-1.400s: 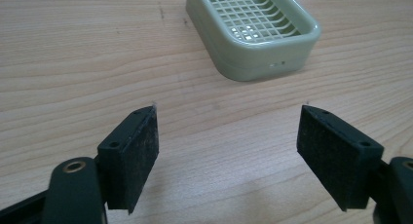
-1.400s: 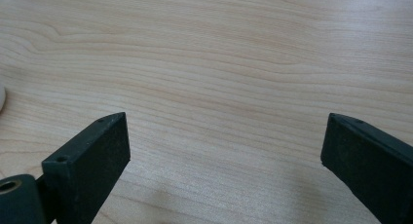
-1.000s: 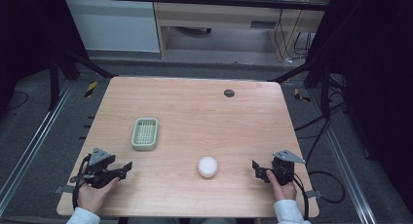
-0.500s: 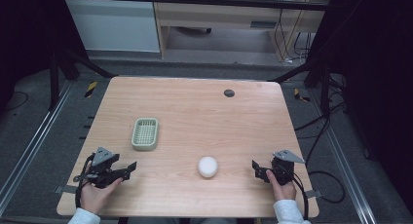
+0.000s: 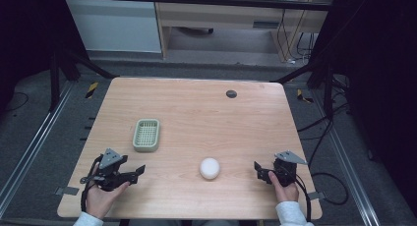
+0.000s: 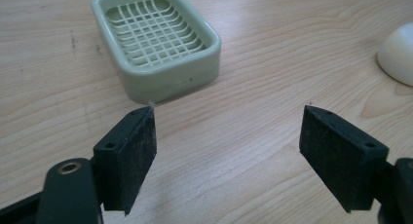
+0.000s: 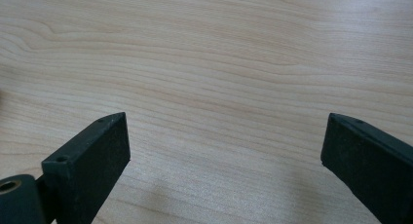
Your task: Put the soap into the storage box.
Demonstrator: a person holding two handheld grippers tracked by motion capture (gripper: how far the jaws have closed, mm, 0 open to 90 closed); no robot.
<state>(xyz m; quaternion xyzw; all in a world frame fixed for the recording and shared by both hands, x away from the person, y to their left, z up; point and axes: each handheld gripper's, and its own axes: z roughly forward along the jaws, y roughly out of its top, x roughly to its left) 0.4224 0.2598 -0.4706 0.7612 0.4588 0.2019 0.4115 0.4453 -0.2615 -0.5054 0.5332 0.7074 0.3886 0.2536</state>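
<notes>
- Soap dish [image 5: 146, 135], pale green with a grid floor, sits on the left half of the wooden bench [image 5: 206, 108]; nothing lies in it
- white rounded lump [image 5: 210, 168] rests near the front edge, between the two hands and well apart from the dish
- left tongs [image 5: 133, 173] rest low near the front left corner, jaws wide apart and holding nothing; the dish lies just beyond them in the left gripper view
- right tongs [image 5: 257, 170] sit near the front right corner, jaws likewise spread over bare wood
- small dark disc [image 5: 231, 94] lies near the far edge
</notes>
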